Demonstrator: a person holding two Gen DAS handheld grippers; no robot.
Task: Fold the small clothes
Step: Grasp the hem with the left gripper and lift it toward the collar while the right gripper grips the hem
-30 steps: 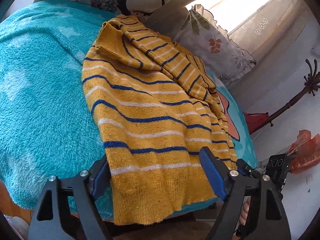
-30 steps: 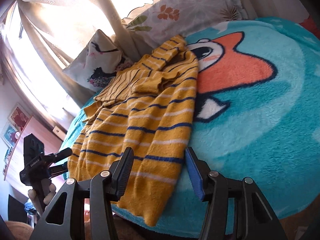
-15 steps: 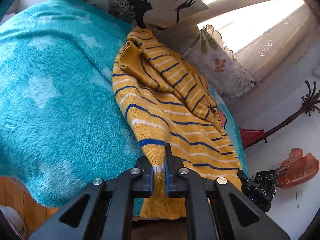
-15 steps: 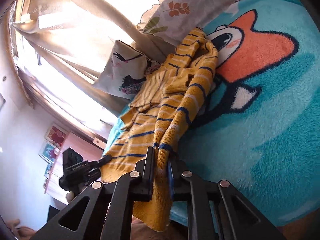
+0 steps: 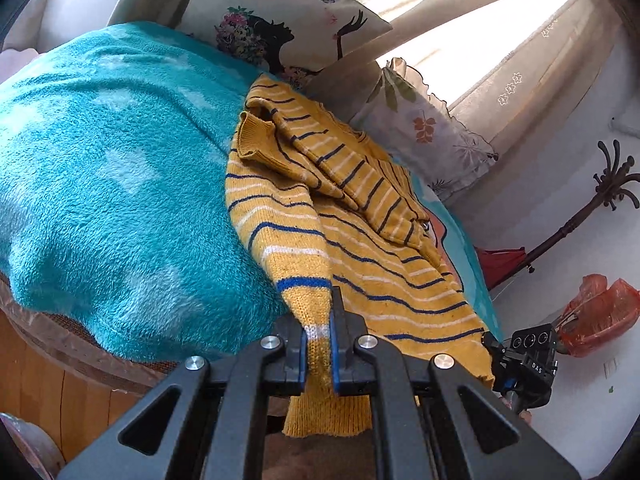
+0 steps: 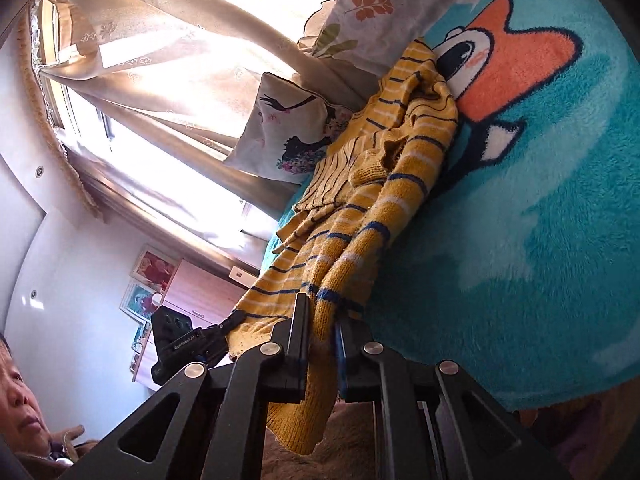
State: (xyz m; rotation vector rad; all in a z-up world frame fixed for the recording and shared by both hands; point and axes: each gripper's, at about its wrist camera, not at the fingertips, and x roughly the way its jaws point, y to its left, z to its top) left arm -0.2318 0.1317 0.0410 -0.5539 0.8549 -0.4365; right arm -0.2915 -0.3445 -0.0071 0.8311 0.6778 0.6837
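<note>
A yellow knit sweater [image 5: 320, 216] with blue and white stripes lies on a teal fleece blanket [image 5: 100, 184], sleeves folded over its body. My left gripper [image 5: 319, 344] is shut on the sweater's bottom hem at its left corner and lifts it off the bed edge. My right gripper [image 6: 322, 340] is shut on the hem at the sweater's [image 6: 384, 208] right corner, also raised. The hem hangs below both jaws. Each gripper shows in the other's view, the right one [image 5: 524, 364] and the left one [image 6: 180, 344].
Two printed pillows [image 5: 296, 32] [image 5: 432, 132] and curtains stand behind the sweater. The blanket has an orange cartoon figure [image 6: 512, 60] to the right. A coat stand [image 5: 584, 216] and red bag [image 5: 596, 312] are beyond the bed. A person's face [image 6: 16, 392] is at lower left.
Both grippers went from open around the hem to shut on it. They have since lifted and pulled the hem corners up, bunching the fabric.
</note>
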